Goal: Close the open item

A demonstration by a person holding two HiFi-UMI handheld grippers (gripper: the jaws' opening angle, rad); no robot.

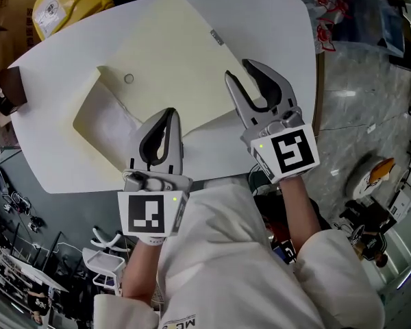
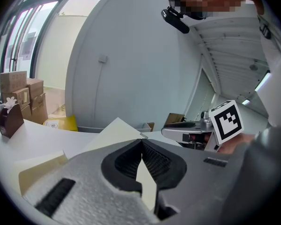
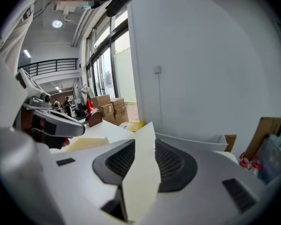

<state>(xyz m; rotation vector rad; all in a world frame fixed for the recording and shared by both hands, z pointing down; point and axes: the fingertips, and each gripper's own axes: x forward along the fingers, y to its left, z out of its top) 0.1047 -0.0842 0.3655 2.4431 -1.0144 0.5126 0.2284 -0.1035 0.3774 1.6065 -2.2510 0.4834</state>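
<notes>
I've got the folder lying open across the middle of the tabletop. Its flap reaches toward the far edge, and its pocket lies toward the near left edge. A snap sits on the flap, near the pocket. My left gripper is above the pocket's right end. My right gripper is to its right, above the flap's near edge. A holder stands at the left corner, and a bag lies beyond the far left edge.

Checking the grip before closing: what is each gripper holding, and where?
Left gripper pinches the cream folder's cover at its near edge. Right gripper straddles that edge with jaws apart, holding nothing.
</notes>
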